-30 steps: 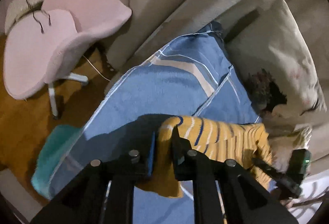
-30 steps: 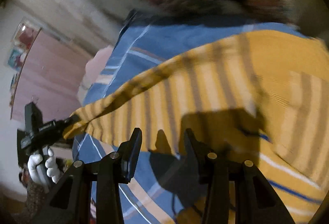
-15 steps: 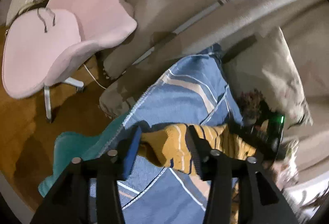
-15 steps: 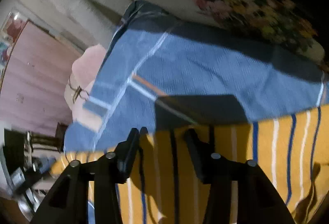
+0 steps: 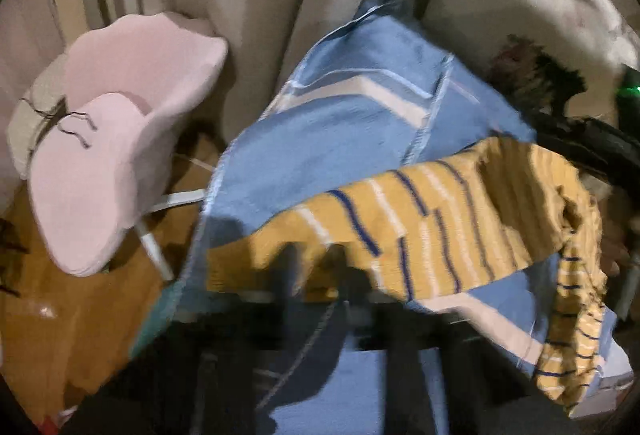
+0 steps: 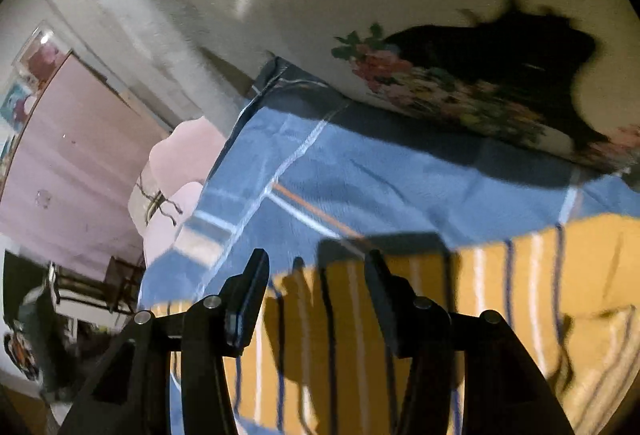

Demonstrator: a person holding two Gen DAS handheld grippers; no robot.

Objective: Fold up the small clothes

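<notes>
The striped yellow garment (image 5: 432,219) stretches sideways from the shut left gripper (image 5: 316,275) pinching its edge, under the right gripper's (image 6: 316,299) half-open, empty jaws.

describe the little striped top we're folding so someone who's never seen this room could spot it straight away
Find the bed covered by the blue blanket with pale stripes, beside the pink shell-shaped chair. Lying on that blanket is the small mustard-yellow knit garment, below the cream floral pillow. It is the only yellow cloth there, crossed by thin navy and white stripes.
</notes>
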